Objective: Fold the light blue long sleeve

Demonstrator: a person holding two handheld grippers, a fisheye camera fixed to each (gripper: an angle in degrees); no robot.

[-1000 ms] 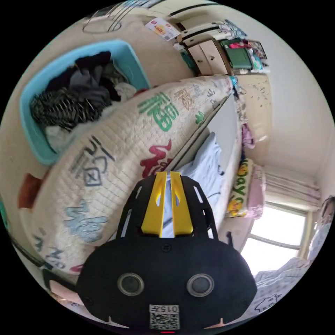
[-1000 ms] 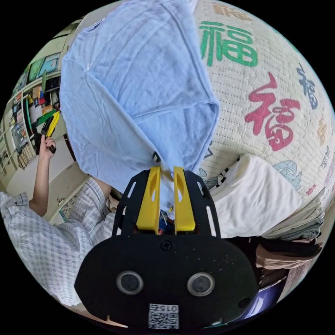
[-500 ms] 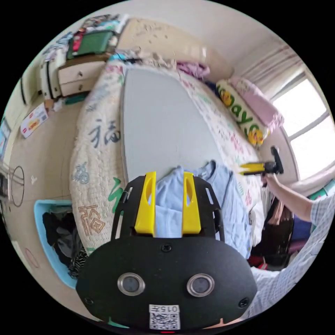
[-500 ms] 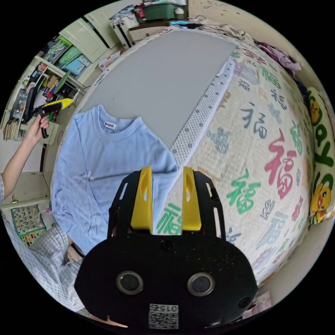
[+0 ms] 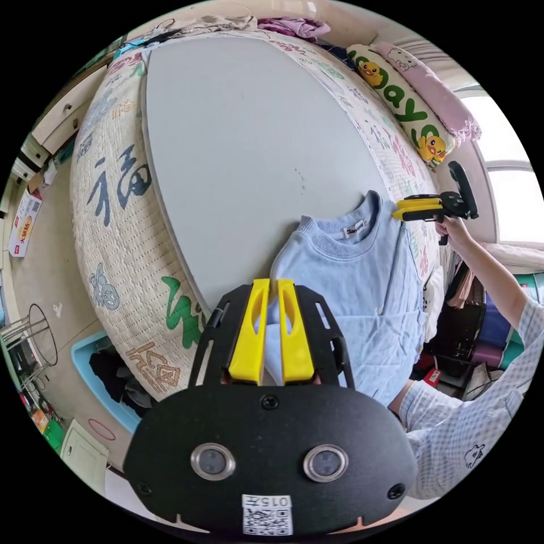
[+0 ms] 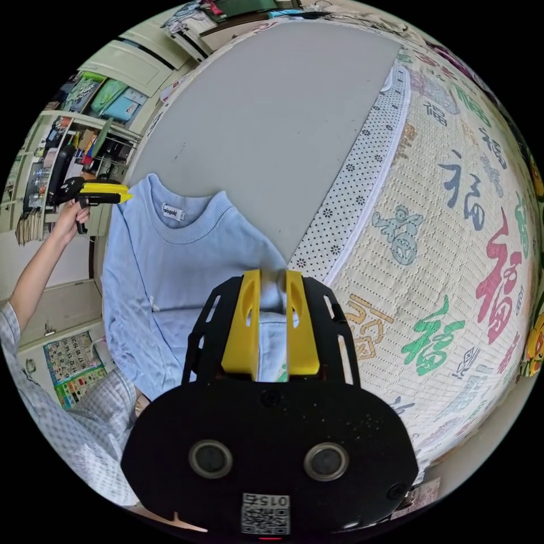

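Left gripper view: the light blue long sleeve [image 5: 362, 283] lies flat, collar and label up, on the near edge of a grey board [image 5: 243, 147] laid over the bed's printed quilt [image 5: 113, 226]. The left hand-held gripper [image 5: 270, 283] has its yellow jaws drawn narrow at the shirt's left shoulder; half a second ago they stood wider apart. The right hand-held gripper [image 5: 399, 211] sits beside the other shoulder.

Right gripper view: the right hand-held gripper [image 6: 272, 276], jaws narrow, pinches blue cloth at the shoulder; earlier it was wider. The left hand-held gripper [image 6: 126, 197] has come closer to the collar.
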